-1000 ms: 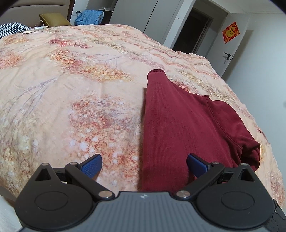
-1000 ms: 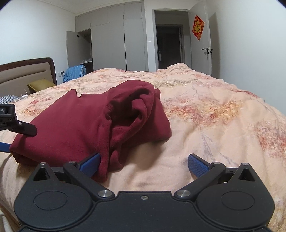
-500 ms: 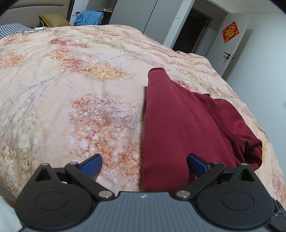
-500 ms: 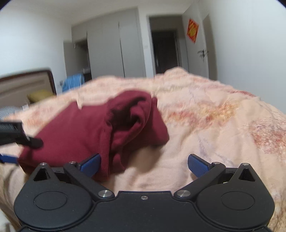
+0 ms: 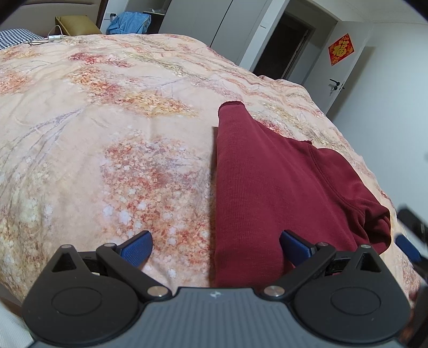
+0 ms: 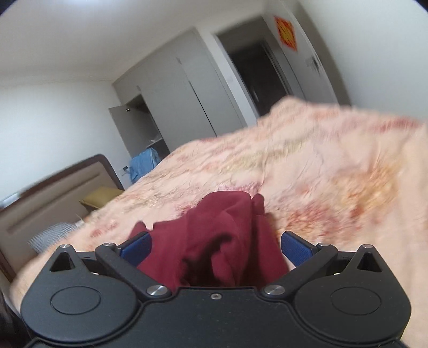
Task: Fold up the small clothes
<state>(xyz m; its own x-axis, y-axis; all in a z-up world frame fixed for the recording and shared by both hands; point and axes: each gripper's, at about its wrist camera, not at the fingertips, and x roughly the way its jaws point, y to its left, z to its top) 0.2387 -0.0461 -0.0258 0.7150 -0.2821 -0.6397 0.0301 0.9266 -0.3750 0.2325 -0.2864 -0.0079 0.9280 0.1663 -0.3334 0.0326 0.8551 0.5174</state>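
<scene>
A dark red garment (image 5: 267, 187) lies partly folded on the floral bedspread (image 5: 120, 133), one sleeve stretched away from me. My left gripper (image 5: 215, 245) is open just above the garment's near left corner, its blue pads on either side of that edge. My right gripper (image 6: 215, 245) is open too and tilted, with the bunched end of the red garment (image 6: 227, 241) lying between its blue fingers. That view is blurred. In the left wrist view the right gripper's blue finger (image 5: 406, 247) shows at the far right edge.
The bed's far edge drops toward a dark doorway (image 5: 283, 45) and a white door with a red sign (image 5: 341, 49). A blue cloth (image 5: 128, 22) and a yellow cushion (image 5: 75, 24) sit beyond the bed's head. Pale wardrobes (image 6: 187, 88) line the far wall.
My right gripper has swung left and tilted, closing in on the bunched end of the garment, which now lies between its fingers. The left gripper has barely moved.
</scene>
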